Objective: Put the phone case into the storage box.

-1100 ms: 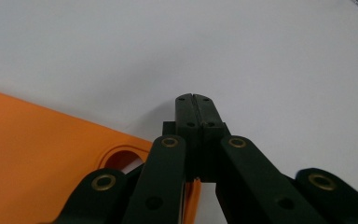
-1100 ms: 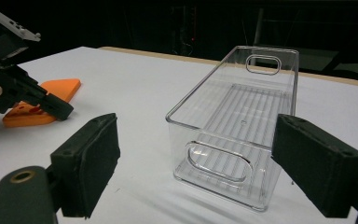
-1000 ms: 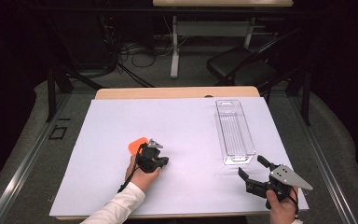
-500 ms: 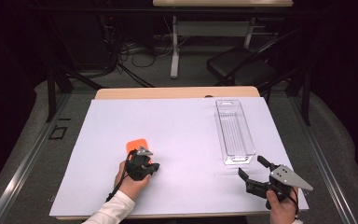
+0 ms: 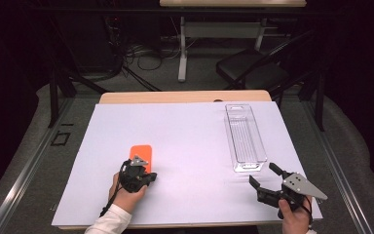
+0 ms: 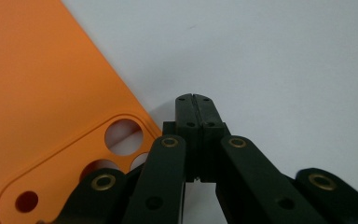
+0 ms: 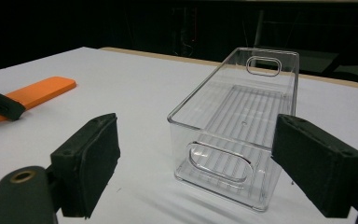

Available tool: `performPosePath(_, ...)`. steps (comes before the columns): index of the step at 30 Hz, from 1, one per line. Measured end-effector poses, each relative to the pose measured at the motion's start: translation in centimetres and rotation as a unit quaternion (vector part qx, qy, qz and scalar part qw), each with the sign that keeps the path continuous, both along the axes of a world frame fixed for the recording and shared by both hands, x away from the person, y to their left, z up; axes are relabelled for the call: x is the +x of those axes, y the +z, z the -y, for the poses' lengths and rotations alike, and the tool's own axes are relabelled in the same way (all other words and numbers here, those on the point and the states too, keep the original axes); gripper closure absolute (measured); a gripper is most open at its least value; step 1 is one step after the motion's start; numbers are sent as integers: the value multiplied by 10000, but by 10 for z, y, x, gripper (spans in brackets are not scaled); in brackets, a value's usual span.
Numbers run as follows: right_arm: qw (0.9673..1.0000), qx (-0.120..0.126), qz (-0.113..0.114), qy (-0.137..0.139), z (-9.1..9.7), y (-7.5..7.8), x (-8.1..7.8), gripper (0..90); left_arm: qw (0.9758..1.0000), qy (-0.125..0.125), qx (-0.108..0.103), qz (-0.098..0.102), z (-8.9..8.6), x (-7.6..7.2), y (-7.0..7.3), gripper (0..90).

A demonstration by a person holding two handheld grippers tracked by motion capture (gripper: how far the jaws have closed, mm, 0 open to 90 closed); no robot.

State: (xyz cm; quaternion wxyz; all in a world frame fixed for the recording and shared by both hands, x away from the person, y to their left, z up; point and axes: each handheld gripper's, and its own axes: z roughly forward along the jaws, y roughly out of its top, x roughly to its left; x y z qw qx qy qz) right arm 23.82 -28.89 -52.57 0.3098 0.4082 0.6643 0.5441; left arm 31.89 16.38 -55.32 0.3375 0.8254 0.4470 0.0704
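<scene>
Since a second ago, the left gripper [image 5: 137,176] has slid back toward the person, uncovering more of the orange phone case [image 5: 140,154], which lies flat on the white desk [image 5: 185,131], long axis running away, just beyond that gripper. The right gripper [image 5: 265,178] waits, spread, near the clear bin [image 5: 245,137].

From the left gripper view, the jaws are pressed together, empty, the case [image 6: 42,102] just to their left.

From the right gripper view, spread jaws frame the bin [image 7: 242,126]; the room behind is dark.
</scene>
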Motion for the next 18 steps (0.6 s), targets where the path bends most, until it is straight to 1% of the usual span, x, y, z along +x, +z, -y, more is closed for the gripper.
performPosePath(1,10000,1,0,-1,0,0,0,144,10000,61,-16,23,-2,-1,-1,900)
performPosePath(5,10000,3,14,1,0,0,-1,144,9999,168,-13,-4,-13,-3,0,900)
performPosePath(7,10000,13,13,0,0,1,-1,144,9997,225,-18,17,-16,-4,-1,900)
performPosePath(8,10000,15,15,-3,0,1,-1,144,9997,223,-11,-11,-17,-4,0,900)
performPosePath(11,10000,7,26,2,0,0,-1,144,9996,292,14,21,-22,-5,-1,900)
performPosePath(18,10000,9,6,-6,0,1,-1,144,9992,398,78,5,-35,-6,0,900)
